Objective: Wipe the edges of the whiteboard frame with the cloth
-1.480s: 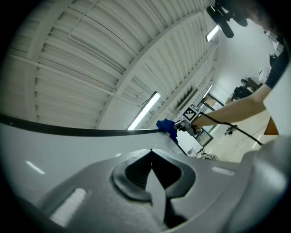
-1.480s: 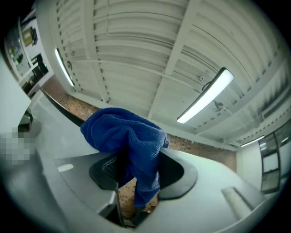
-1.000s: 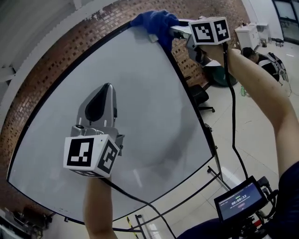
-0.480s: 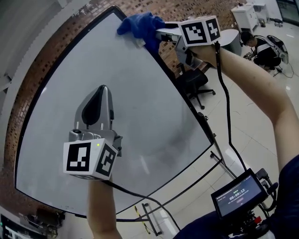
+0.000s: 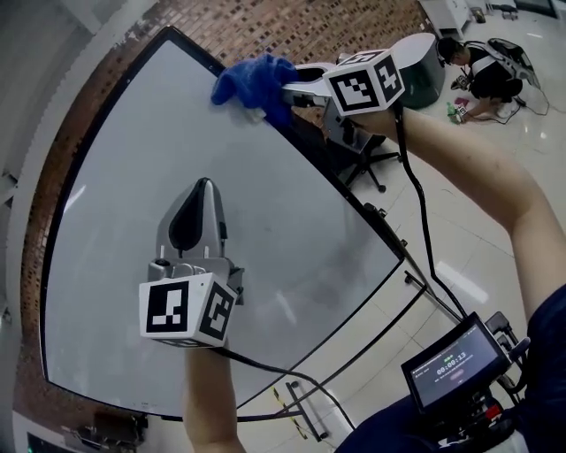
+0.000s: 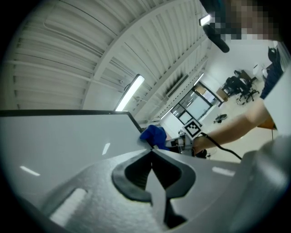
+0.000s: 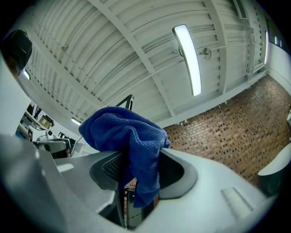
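Observation:
A large whiteboard [image 5: 177,159] with a thin black frame [image 5: 345,190] fills the head view. My right gripper [image 5: 276,93] is shut on a bunched blue cloth [image 5: 252,81], which presses against the frame's right edge a little below the top right corner. In the right gripper view the blue cloth [image 7: 132,141] hangs between the jaws. My left gripper [image 5: 202,190] is shut with nothing in it, held in front of the board's middle. The left gripper view shows its closed tips [image 6: 151,149], with the cloth [image 6: 154,135] and frame edge beyond.
A red brick wall [image 5: 292,26] stands behind the board. Black office chairs [image 5: 363,146] sit to the right of the frame, and a person [image 5: 482,62] crouches on the floor at the far right. The board's stand legs [image 5: 301,411] reach the floor below.
The right gripper has slid the cloth down along the frame's right edge from the top corner. The left gripper has sunk a little in front of the board.

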